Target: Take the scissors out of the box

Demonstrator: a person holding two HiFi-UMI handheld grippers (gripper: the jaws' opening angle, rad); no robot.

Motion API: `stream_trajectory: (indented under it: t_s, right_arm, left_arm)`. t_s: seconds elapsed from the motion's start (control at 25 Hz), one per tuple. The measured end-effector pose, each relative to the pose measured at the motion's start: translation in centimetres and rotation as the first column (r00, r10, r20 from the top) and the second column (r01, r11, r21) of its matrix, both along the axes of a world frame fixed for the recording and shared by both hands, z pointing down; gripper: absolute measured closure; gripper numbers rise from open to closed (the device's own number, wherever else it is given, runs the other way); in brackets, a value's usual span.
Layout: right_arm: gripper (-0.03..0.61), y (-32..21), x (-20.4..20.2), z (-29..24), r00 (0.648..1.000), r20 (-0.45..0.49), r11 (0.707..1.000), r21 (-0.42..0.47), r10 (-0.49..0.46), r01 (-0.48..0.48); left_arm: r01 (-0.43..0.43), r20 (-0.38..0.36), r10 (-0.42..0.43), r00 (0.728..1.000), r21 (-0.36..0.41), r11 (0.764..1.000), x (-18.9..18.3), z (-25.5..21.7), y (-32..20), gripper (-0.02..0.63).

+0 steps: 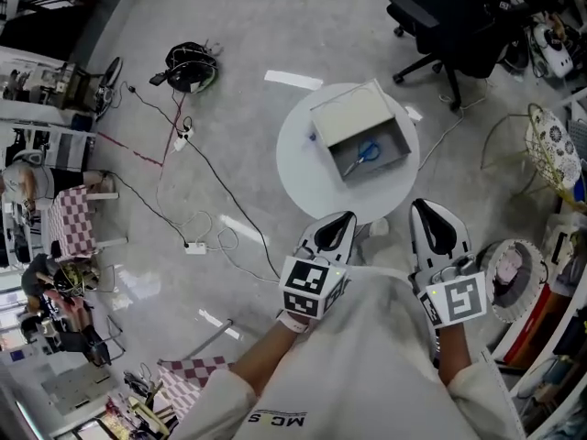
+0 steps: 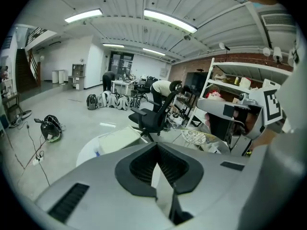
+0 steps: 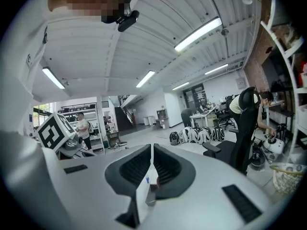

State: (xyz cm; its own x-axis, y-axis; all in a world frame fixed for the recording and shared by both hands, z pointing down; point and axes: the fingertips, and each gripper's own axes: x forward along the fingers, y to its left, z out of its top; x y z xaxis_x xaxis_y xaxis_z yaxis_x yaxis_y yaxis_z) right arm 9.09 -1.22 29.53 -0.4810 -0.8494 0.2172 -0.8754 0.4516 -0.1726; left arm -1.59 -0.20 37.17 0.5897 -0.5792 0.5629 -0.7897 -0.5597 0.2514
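While left tool [image 1: 343,220] and right tool [image 1: 429,211] hold jaws closed, empty: blue-handled scissors [image 1: 364,155] ahead in open grey box [image 1: 349,115], lying diagonal; left tool nearer.

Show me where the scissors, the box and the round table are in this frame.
scissors [image 1: 369,151]: head view, on the blue handles.
box [image 1: 352,111]: head view, on its opened lid.
round table [image 1: 301,168]: head view, on the bare white top left of the box.
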Motion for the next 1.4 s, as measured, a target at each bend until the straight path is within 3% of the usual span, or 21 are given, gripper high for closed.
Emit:
stream_trajectory:
  t_s: [0.92,1.4]
  right_arm:
    - [0.505,-4.7,-2.4,5.1,0.998,-0.055,0.997,-0.077,-0.028,0.023]
    - [0.505,-8.5,-2.3,7.7,0.998,-0.054,0.993,-0.108,0.031,-0.037]
  left_arm:
    - [-0.088,0.101,0.087,0.991,-0.003,0.996,0.4,8.1,-7.6,0.603]
    - [-0.141,0.159,0.146,0.976,-0.043,0.989,1.7,13.7,-12.6,0.603]
